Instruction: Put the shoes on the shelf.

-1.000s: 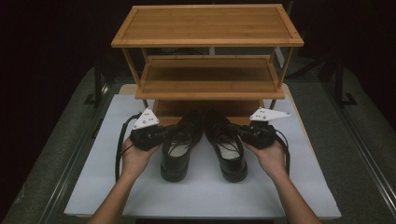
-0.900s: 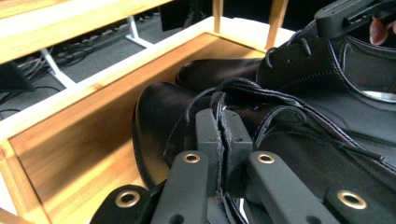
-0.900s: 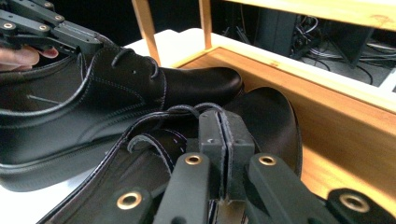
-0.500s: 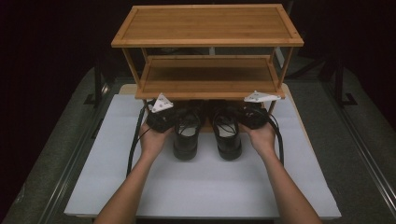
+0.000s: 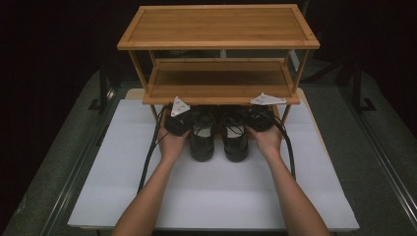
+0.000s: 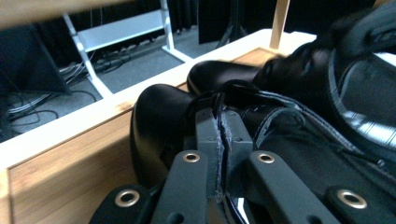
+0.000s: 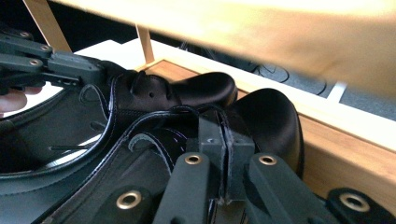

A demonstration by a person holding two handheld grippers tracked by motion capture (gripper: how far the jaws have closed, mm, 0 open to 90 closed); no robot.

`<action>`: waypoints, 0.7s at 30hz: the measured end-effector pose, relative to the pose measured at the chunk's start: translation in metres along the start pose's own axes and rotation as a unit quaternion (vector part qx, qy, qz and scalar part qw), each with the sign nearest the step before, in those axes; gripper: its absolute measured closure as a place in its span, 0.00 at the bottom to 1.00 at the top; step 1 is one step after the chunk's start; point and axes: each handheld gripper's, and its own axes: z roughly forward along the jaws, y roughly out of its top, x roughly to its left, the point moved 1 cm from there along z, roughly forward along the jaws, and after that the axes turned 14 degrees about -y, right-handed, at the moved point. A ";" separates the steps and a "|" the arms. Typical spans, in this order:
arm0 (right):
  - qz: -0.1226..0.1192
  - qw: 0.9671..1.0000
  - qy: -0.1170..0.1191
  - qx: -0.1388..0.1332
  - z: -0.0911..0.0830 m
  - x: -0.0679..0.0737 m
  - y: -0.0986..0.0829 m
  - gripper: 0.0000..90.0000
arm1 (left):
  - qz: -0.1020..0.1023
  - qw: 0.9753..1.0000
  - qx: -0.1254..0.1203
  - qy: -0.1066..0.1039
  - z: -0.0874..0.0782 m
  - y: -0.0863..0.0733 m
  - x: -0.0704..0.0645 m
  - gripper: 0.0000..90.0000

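Two black lace-up shoes stand side by side on the white mat, toes under the wooden rack's (image 5: 221,93) lower shelf: the left shoe (image 5: 202,140) and the right shoe (image 5: 236,141). My left gripper (image 5: 186,120) is shut on the left shoe's (image 6: 154,121) outer collar edge, its jaws (image 6: 219,133) pressed together on the leather. In the same way my right gripper (image 7: 225,135) is shut on the right shoe's (image 7: 275,121) collar edge, and in the high view the right gripper (image 5: 252,118) is beside that shoe. Both toes reach the rack's bottom board (image 6: 60,172).
The rack has a top shelf (image 5: 219,27), a middle shelf and a low bottom board. A white mat (image 5: 216,191) covers the table in front of it. Gripper cables (image 5: 150,157) trail back along both forearms. Dark floor and metal stands lie beyond the rack.
Both hands have pushed the two shoes forward, away from the person. The toes have gone from the open mat to under the rack's lower shelf. Both grips are unchanged.
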 end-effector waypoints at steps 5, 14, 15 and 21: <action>-0.002 1.000 0.001 0.003 -0.002 0.002 -0.005 0.98 | 0.001 1.000 0.011 -0.017 -0.003 -0.007 -0.003 0.97; 0.008 1.000 0.015 0.022 -0.008 -0.002 -0.014 0.87 | -0.007 0.999 0.018 -0.043 -0.008 -0.006 -0.003 0.81; -0.004 0.999 0.016 0.028 -0.011 -0.001 -0.014 0.75 | -0.010 0.999 0.023 -0.045 -0.012 -0.005 -0.002 0.74; -0.020 0.999 0.028 0.034 -0.034 -0.002 -0.014 0.47 | -0.013 0.997 0.032 -0.073 -0.036 -0.004 -0.006 0.40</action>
